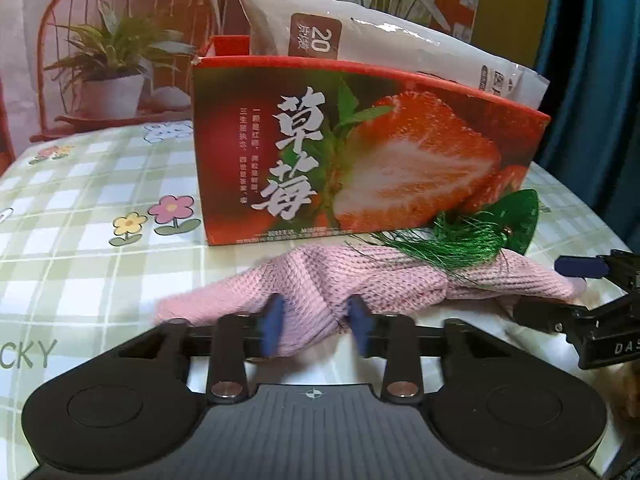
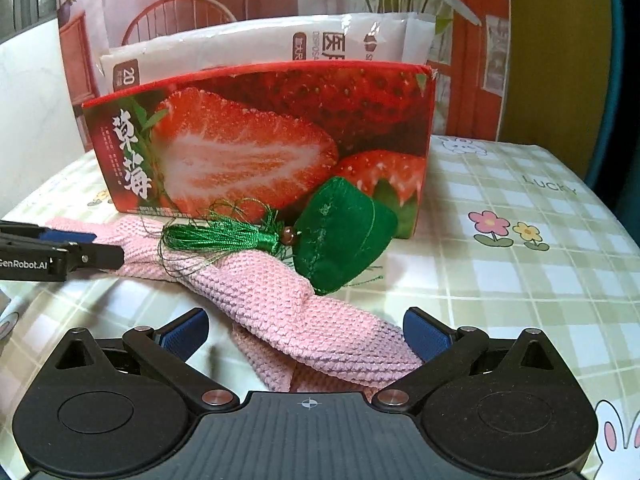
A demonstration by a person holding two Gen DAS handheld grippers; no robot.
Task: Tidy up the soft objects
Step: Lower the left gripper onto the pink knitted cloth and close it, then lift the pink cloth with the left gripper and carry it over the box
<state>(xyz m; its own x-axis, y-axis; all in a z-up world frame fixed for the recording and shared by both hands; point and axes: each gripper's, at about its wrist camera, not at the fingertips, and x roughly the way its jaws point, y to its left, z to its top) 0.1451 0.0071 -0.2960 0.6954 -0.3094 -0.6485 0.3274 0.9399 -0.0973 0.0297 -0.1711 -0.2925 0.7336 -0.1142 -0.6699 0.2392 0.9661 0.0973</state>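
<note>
Nearest the left wrist camera, the left claw point(image 1: 316, 330) is clamped on a bunched fold of the pink knitted cloth point(image 1: 360, 284), its two blue pads point(image 1: 272, 328) pressing the knit from either side. From the right wrist view, the right claw point(image 2: 306, 340) stands spread wide, one blue pad point(image 2: 184, 334) well clear of the cloth on the left and the other just beside the cloth's edge on the right, so that a band of the same pink knitted cloth point(image 2: 280, 304) runs between them without being pinched.

That cloth lies stretched across the counter point(image 2: 520, 280), which wears a green checked covering printed with flowers and rabbits. In the right wrist view the left claw shows at the far left edge, at the cloth's other end.

Just beyond, a green stuffed sachet point(image 2: 344, 236) rests partly on the cloth and leans against the box behind it. A small brown bead joins it to a green thread tassel point(image 2: 220, 236) that lies across the knit. In the left wrist view the same sachet point(image 1: 516, 216) and tassel point(image 1: 444, 240) sit on the cloth's right part.

Behind them stands a red strawberry-printed box point(image 2: 260, 140), open at the top, touching the sachet. A white plastic packet point(image 2: 280, 48) stands inside it, sticking out above the rim. Farther back hangs a backdrop point(image 1: 120, 40) showing a chair and potted plants.
</note>
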